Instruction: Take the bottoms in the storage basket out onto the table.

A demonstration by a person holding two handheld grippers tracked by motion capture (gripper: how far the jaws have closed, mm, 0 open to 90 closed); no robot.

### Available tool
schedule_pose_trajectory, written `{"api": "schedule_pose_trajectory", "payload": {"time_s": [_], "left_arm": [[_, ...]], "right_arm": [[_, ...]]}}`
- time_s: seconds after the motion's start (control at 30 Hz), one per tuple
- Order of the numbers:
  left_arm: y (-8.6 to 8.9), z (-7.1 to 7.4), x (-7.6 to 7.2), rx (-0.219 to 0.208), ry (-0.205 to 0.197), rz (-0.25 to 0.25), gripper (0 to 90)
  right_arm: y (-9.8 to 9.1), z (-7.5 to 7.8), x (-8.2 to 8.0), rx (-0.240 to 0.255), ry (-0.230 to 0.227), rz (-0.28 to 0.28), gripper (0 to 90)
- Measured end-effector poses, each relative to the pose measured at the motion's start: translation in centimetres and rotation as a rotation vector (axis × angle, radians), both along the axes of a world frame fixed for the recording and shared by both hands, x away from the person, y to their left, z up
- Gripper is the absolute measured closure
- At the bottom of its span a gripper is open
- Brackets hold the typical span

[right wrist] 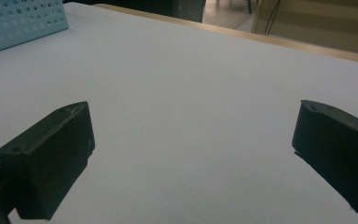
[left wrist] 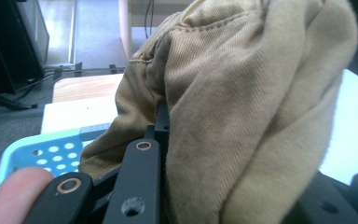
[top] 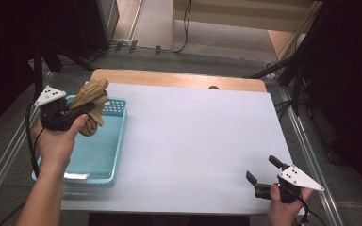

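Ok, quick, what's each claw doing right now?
Left claw: shut on the tan cloth, above the blue basket.
Right claw: open, holding nothing.

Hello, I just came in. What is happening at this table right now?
A person works at a white table with a gripper in each hand. The left gripper has its jaws shut on a bunched tan cloth and holds it up over the far end of a light blue basket at the table's left edge. The right gripper rests near the front right corner, jaws open, with nothing between them.
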State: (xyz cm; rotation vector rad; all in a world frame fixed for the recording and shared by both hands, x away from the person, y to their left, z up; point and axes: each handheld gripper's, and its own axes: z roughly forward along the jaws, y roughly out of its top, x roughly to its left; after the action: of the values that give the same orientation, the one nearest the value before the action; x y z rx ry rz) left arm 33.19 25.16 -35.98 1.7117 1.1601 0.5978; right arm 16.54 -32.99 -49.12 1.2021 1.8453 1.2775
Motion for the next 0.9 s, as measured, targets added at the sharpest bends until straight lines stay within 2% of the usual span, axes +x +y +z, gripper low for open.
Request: {"api": "schedule_pose_trajectory", "payload": {"time_s": [0.27,0.47,0.9], "left_arm": [[-1.1,0.0,-0.2,-0.020,-0.014,-0.028,69.3],[-1.8,-0.2,-0.2,-0.042,-0.010,-0.056,69.3],[-3.6,-0.1,-0.5,-0.048,-0.022,-0.113,69.3]], "right_arm": [[0.0,0.0,0.0,-0.002,-0.004,0.002,0.0],[-0.1,0.1,-0.1,0.002,-0.005,0.000,0.0],[0.0,0.1,-0.1,0.000,-0.002,0.004,0.0]]}}
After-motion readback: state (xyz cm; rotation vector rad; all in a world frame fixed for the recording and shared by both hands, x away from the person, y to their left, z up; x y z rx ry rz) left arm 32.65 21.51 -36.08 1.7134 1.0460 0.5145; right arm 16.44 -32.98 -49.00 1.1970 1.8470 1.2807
